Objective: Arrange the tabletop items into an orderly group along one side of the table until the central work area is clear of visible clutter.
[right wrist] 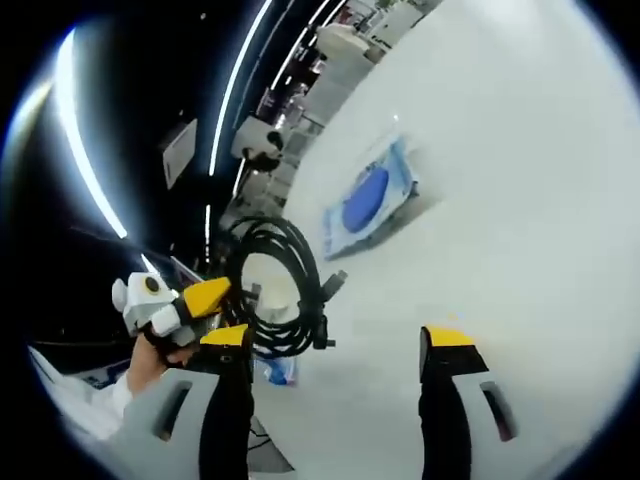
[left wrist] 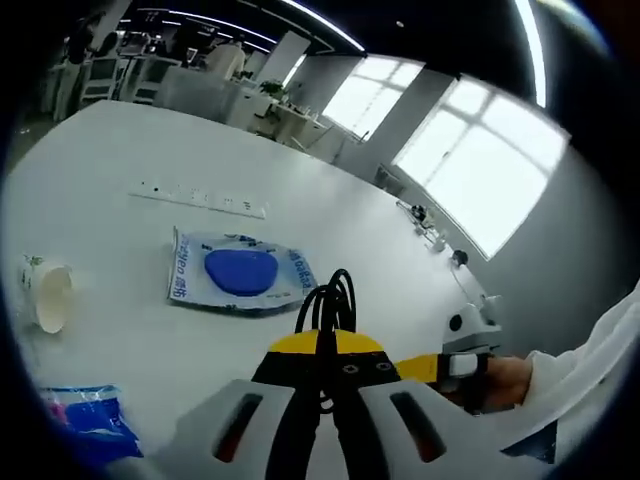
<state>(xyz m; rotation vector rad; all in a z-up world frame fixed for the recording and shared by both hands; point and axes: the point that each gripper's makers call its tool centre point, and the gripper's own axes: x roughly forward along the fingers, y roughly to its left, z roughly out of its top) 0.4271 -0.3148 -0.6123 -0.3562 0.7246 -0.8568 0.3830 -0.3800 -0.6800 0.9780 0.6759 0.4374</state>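
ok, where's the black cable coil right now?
The black cable coil is clamped in the left hand-held gripper, above the white table. In the left gripper view it hangs just right of the blue-printed packet.

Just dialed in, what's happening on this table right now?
A person is tidying a white table with two handheld grippers. The left gripper has its jaws shut on a coiled black cable, lifted off the table. The right gripper is open and holds nothing. A blue-and-white packet, a paper cup lying on its side and a blue pouch lie on the table.

bright daylight, windows (left wrist: pixel 470 170) | ceiling strips (right wrist: pixel 80 150) glare | fisheye-warped edges
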